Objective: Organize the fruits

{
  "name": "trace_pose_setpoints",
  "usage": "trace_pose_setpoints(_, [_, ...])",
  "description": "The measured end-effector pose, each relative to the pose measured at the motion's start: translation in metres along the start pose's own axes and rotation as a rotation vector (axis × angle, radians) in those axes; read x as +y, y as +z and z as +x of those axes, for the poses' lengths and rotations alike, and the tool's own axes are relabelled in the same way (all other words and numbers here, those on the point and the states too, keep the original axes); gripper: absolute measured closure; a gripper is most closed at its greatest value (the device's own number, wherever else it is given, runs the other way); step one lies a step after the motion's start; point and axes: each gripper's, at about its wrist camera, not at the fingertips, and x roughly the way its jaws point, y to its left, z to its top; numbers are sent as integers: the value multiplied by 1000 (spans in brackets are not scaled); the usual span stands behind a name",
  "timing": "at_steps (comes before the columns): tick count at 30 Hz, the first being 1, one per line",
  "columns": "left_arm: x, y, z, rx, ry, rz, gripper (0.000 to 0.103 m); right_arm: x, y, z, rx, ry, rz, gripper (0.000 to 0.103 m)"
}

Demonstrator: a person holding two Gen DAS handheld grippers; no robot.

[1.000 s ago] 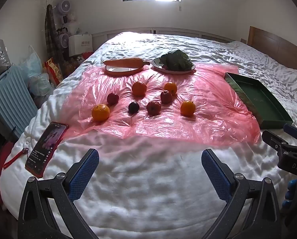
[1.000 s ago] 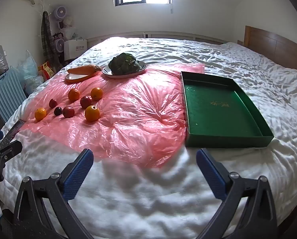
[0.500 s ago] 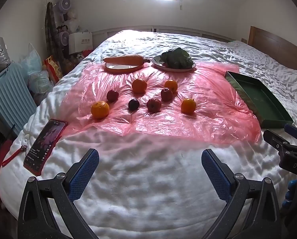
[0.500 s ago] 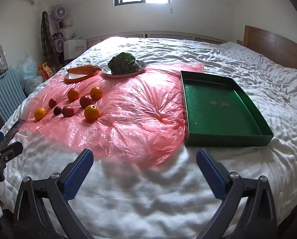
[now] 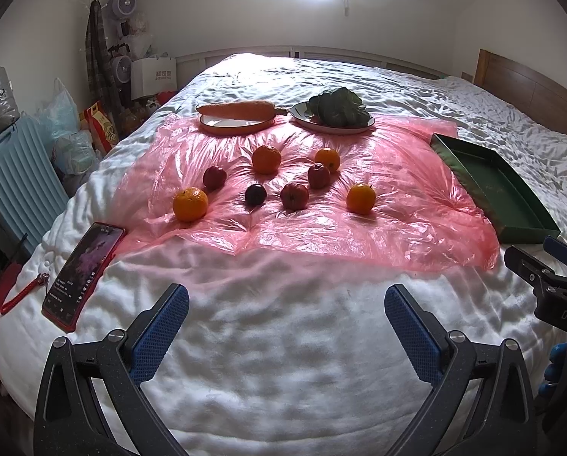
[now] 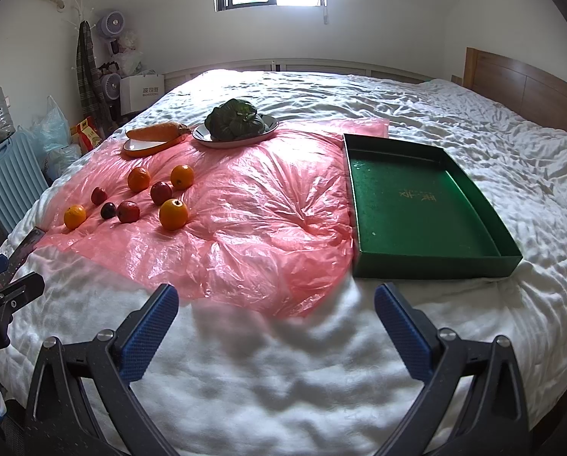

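So far nothing is sorted: your eight round fruits, four glossy oranges [image 5: 190,203] and four small dark red ones [image 5: 294,196], lie loose on the crinkled pink plastic sheet [image 5: 393,205], with the shallow dark green tray [image 6: 427,205] bare at their three o'clock. Over the last second both views have only crept slightly nearer. Your left gripper [image 5: 286,325] and right gripper [image 6: 276,323] hang wide apart, holding nothing.

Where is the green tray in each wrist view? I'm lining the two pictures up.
Left wrist view: green tray at the right edge, seen slantwise.
Right wrist view: green tray right of centre, nothing inside it.
Shared landmark: the plate of leafy greens at the pink sheet's far end.
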Motion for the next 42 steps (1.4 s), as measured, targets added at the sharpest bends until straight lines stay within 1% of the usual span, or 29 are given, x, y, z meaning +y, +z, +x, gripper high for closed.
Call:
trace_pose_setpoints(10, [1, -5, 3, 6, -1, -7, 2, 0, -1, 1, 1, 0, 0, 0])
trace_pose_setpoints(42, [3, -5, 7, 13, -4, -17, 2, -1, 0, 3, 4, -1, 0, 0])
